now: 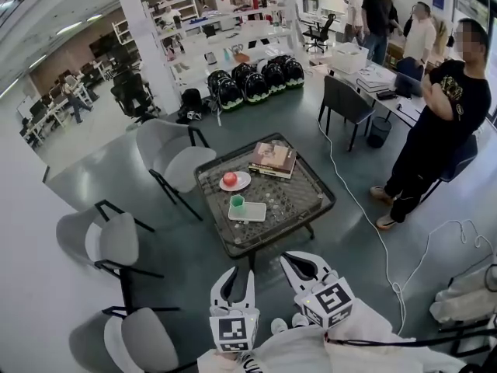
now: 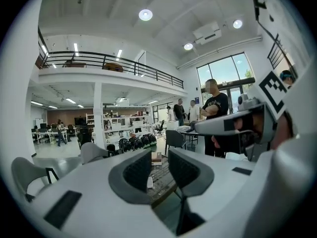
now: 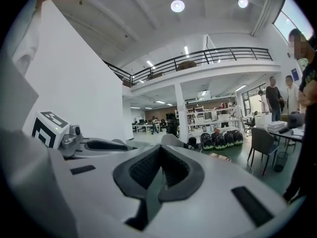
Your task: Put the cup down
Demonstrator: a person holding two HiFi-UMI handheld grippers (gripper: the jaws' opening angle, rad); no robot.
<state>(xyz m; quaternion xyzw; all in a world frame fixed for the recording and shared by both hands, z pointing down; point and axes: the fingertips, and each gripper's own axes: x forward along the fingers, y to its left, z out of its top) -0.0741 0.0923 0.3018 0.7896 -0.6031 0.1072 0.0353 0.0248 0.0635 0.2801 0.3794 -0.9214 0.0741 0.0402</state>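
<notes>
A small green cup stands upright on a white square tray on the low mesh-top table. Both grippers are held low, in front of the table's near edge and well short of the cup. My left gripper has a gap between its jaws with nothing in it; in the left gripper view the table shows through that gap. My right gripper sits beside it on the right, and its pads meet at the tips with nothing held.
A red apple on a white plate and a stack of books share the table. Grey chairs stand to the left. A person stands at the right, and a white cable runs across the floor.
</notes>
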